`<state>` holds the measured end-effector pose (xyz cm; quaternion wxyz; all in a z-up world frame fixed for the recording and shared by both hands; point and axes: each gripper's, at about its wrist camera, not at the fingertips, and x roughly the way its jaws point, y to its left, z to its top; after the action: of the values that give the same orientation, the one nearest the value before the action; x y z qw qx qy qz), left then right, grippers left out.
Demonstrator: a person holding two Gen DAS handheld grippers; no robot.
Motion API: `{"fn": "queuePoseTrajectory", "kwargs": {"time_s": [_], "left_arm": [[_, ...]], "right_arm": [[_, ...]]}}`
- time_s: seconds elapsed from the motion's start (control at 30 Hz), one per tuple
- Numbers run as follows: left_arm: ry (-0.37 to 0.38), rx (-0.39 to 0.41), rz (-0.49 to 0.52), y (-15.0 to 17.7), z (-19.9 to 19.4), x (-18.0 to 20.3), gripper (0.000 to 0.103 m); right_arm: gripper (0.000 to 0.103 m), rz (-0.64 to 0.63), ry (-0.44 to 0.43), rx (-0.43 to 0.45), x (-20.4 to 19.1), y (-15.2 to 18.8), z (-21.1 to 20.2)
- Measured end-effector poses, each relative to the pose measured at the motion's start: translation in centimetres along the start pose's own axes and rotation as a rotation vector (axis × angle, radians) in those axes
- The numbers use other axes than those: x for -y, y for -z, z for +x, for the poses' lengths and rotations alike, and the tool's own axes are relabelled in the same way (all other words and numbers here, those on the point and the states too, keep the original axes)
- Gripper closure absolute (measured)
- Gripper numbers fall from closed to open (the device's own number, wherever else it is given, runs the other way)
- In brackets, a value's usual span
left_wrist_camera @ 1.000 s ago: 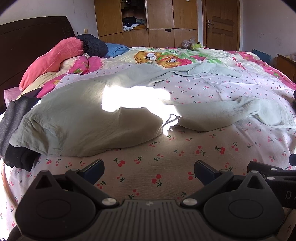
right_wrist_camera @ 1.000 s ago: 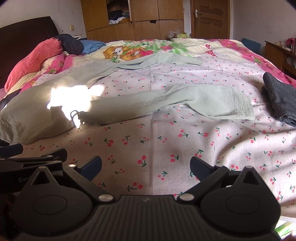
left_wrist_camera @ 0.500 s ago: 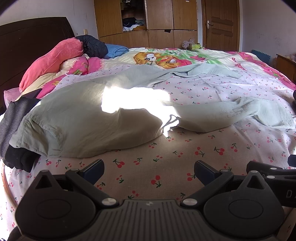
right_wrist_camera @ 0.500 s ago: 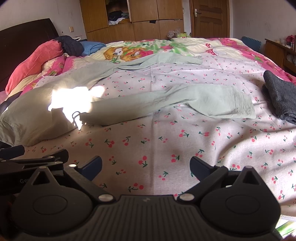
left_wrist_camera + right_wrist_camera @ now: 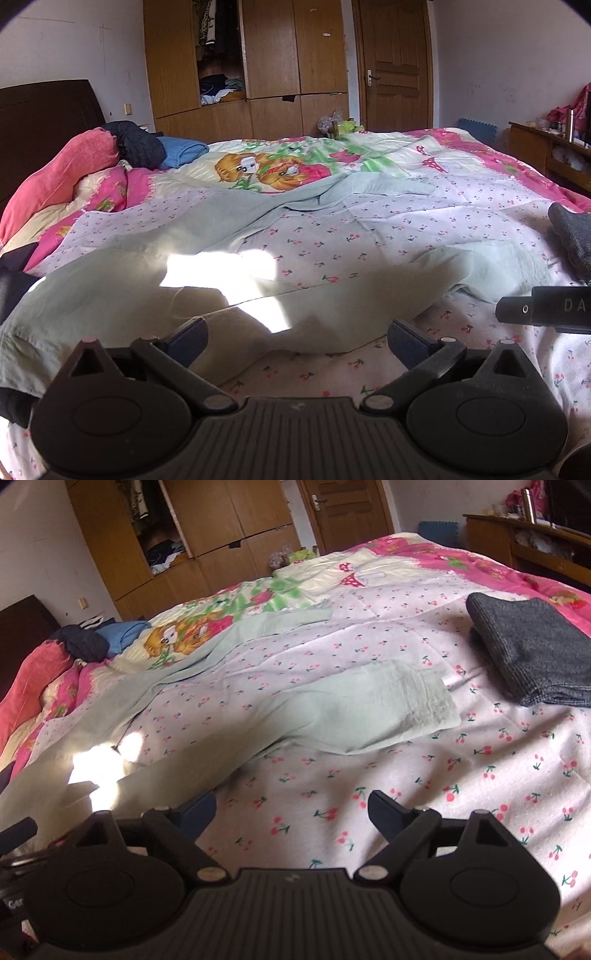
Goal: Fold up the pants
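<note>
Two hand-held grippers hover low over a bed spread with a cherry-print sheet. The pale green pants lie unfolded across it: the waist end is bunched toward the bed's left edge, one leg runs along the near side toward the right edge, and the other leg angles away toward the far side, where a cartoon-print quilt covers the bed. A bright patch of sunlight falls on the pants near the crotch.

The left hand-held gripper has its jaws apart, clamped on nothing; its left finger sits over the near pants leg and its right finger over bare sheet just beyond the cloth's near fold. The right hand-held gripper also has its jaws apart, though they have just been closing a little, with only cherry-print sheet between them. Its left finger is just beside the near edge of the pants leg, and whether it touches the cloth I cannot tell.

A folded dark grey garment rests near the bed's right edge, just beyond the hem of the near leg. Pink pillows are heaped at the far left corner by the dark headboard.
</note>
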<state>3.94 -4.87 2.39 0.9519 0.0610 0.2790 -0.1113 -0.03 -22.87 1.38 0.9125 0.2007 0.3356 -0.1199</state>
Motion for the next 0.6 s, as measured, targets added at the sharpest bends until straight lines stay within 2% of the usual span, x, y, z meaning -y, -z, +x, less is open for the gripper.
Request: {"fn": "queuePoseTrajectory", "kwargs": {"time_s": [0.1, 0.17, 0.27, 0.33, 0.43, 0.47, 0.5, 0.53, 0.57, 0.6], "left_arm": [[0.041, -0.011, 0.003, -0.6, 1.8, 1.3, 0.0], [0.072, -0.019, 0.0, -0.7, 2.9, 2.0, 0.0], [0.113, -0.024, -0.002, -0.7, 4.2, 3.1, 0.0], [0.131, -0.021, 0.008, -0.7, 4.8, 3.8, 0.0], [0.14, -0.011, 0.046, -0.4, 5.4, 4.8, 0.0], [0.139, -0.011, 0.063, -0.3, 5.6, 5.1, 0.0], [0.138, -0.012, 0.077, -0.1, 5.8, 5.3, 0.0], [0.138, -0.016, 0.086, 0.0, 5.9, 5.4, 0.0], [0.138, -0.024, 0.094, 0.0, 6.1, 5.6, 0.0], [0.137, -0.037, 0.101, 0.1, 6.4, 5.6, 0.0]], "right_arm": [[0.025, 0.14, 0.032, -0.009, 3.6, -1.4, 2.0], [0.039, 0.264, 0.052, -0.02, 6.6, -2.0, 3.4], [0.057, 0.384, 0.077, -0.027, 9.9, -2.2, 5.3], [0.06, 0.433, 0.075, -0.001, 11.2, -2.5, 6.3], [0.061, 0.46, 0.069, 0.035, 11.7, -3.5, 8.1], [0.064, 0.481, 0.062, 0.039, 11.9, -3.7, 8.7], [0.07, 0.502, 0.057, 0.041, 12.1, -4.0, 9.4], [0.089, 0.512, 0.057, 0.038, 12.2, -4.2, 10.0], [0.099, 0.532, 0.061, 0.03, 12.4, -4.4, 10.5], [0.099, 0.566, 0.054, 0.024, 12.7, -4.5, 10.8]]}}
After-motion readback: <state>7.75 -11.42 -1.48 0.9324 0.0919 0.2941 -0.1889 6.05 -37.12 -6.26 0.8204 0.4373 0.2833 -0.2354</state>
